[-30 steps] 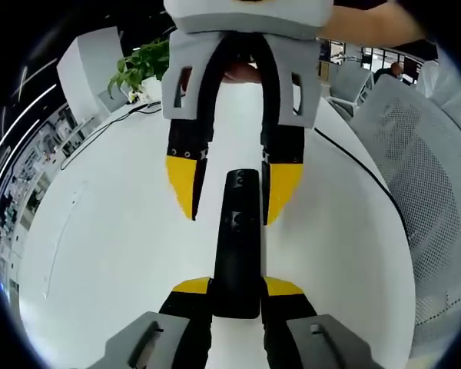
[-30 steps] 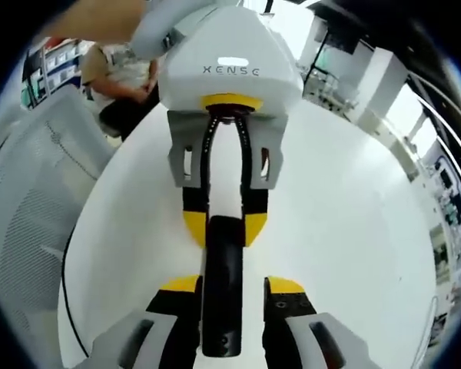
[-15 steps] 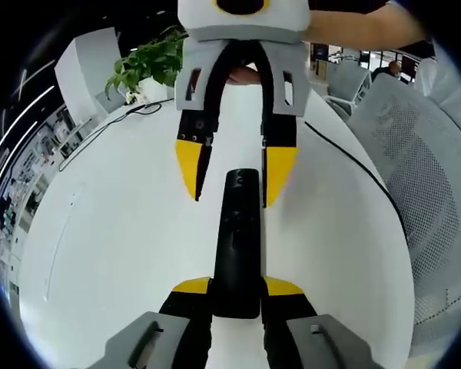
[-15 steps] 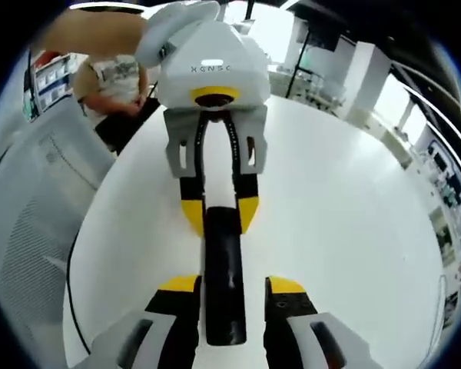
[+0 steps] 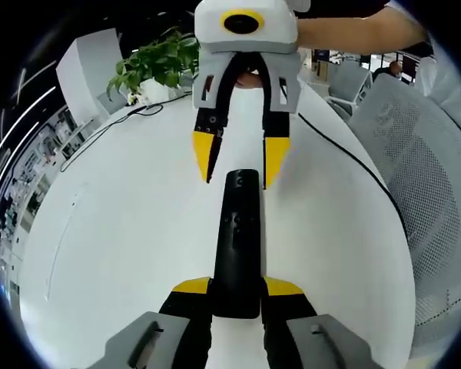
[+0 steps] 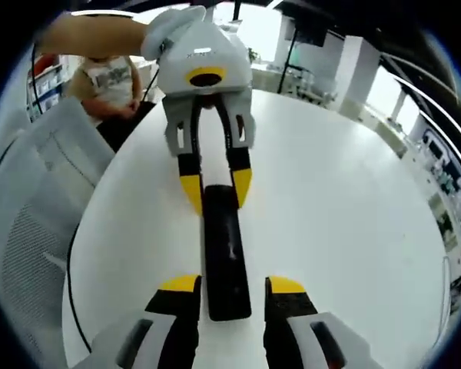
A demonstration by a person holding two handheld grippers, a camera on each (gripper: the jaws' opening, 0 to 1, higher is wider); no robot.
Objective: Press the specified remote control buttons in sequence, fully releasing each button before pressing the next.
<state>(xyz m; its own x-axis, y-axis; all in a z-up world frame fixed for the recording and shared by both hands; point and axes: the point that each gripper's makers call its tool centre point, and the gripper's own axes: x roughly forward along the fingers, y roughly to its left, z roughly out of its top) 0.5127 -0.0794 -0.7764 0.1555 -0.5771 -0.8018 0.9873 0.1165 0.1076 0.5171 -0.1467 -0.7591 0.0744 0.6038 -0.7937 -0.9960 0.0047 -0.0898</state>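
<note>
Remote point(image 5: 237, 238) sits clamped in your left gripper point(image 5: 237, 290) above the bench point(image 5: 107, 231), while your right gripper point(image 5: 241, 157), jaws apart, hovers clear of its buttons, so pressing remains.

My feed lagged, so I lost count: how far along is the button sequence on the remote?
Done: the left gripper clamps the black remote at its near end, steadying it on the white table. In hand: the right gripper is open, tips either side of the far end, pressing no button. Left: the pictures show no count of presses, so treat the sequence as unfinished.

Bare table point(image 5: 123, 231) around remote point(image 5: 238, 231); plant point(image 5: 150, 65) behind.
</note>
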